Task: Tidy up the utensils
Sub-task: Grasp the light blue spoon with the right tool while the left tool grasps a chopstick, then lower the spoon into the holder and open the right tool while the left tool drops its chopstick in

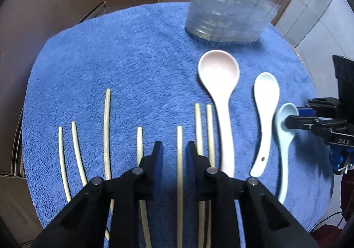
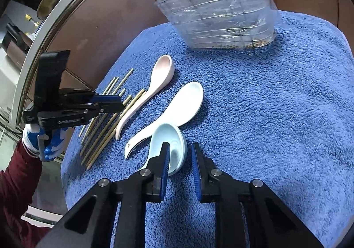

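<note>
Several pale chopsticks (image 1: 107, 126) lie side by side on a blue towel (image 1: 132, 60). My left gripper (image 1: 174, 150) points down over them, jaws narrow, and one chopstick (image 1: 179, 137) runs between the fingertips with a gap still showing. Right of them lie a pink spoon (image 1: 219, 71), a white spoon (image 1: 265, 93) and a light blue spoon (image 1: 285, 159). My right gripper (image 2: 180, 155) straddles the rim of the light blue spoon (image 2: 163, 137). Its left pad (image 2: 166, 164) is over the bowl. Towel shows between the rim and its right pad.
A clear plastic utensil holder (image 2: 221, 18) with a wire basket inside stands at the far edge of the towel. A gloved hand (image 2: 50, 144) and dark red sleeve hold the left gripper (image 2: 119, 102). The round table's rim (image 2: 66, 0) curves at left, with brown cabinets behind.
</note>
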Available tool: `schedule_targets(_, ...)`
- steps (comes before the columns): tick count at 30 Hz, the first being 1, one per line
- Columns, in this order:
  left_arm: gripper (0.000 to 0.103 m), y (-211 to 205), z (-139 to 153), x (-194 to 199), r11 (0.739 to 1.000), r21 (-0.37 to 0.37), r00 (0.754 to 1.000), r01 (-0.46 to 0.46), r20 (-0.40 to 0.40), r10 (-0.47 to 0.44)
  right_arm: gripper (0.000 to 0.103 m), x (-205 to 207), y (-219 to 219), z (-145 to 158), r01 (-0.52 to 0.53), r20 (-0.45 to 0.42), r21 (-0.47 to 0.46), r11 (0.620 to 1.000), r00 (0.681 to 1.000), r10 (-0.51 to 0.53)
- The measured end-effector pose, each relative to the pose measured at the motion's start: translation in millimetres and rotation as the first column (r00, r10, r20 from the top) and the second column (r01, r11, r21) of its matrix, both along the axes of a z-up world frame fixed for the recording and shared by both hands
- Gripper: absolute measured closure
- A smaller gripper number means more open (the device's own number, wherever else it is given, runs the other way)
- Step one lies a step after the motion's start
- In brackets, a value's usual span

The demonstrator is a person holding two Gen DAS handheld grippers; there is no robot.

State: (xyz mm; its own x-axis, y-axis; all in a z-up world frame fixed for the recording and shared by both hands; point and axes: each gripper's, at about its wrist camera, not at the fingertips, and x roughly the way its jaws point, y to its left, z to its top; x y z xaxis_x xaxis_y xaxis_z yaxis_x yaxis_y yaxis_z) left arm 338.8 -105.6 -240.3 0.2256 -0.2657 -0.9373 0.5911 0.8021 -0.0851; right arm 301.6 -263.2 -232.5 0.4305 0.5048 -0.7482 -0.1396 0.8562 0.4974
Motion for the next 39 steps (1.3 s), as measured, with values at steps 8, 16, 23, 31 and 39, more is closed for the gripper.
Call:
schedule_targets(8,0.089,-17,-6,7,0.999,0.047,1.0,0.012,0.018,-0.013,0.094,12,-1,-4,-0.042,-0.007,-0.015,0.999,0.999,0.042)
schedule_targets(16,0.098,-7,22,-9,0.995,-0.047,0.991,-0.093,0.089,0.097,0.095,-6,6,13,-0.042,0.047,-0.083,0.996,0.998,0.046)
schedule_targets(23,0.098,27,109,-27,0.961,-0.233,0.94,-0.152,0.267,0.213,0.096,-33,4,75,0.044,0.21,-0.174,0.984,0.978,-0.006)
schedule_targets(31,0.098,2,230,-28,0.85,-0.519,0.781,-0.092,0.492,0.384,0.096,-39,-22,188,0.32,0.523,-0.281,0.905,0.841,-0.135)
schedule_targets(39,0.098,-34,287,16,0.693,-0.719,0.628,-0.057,0.514,0.584,0.096,-3,-32,241,0.564,0.705,-0.35,0.748,0.684,-0.186)
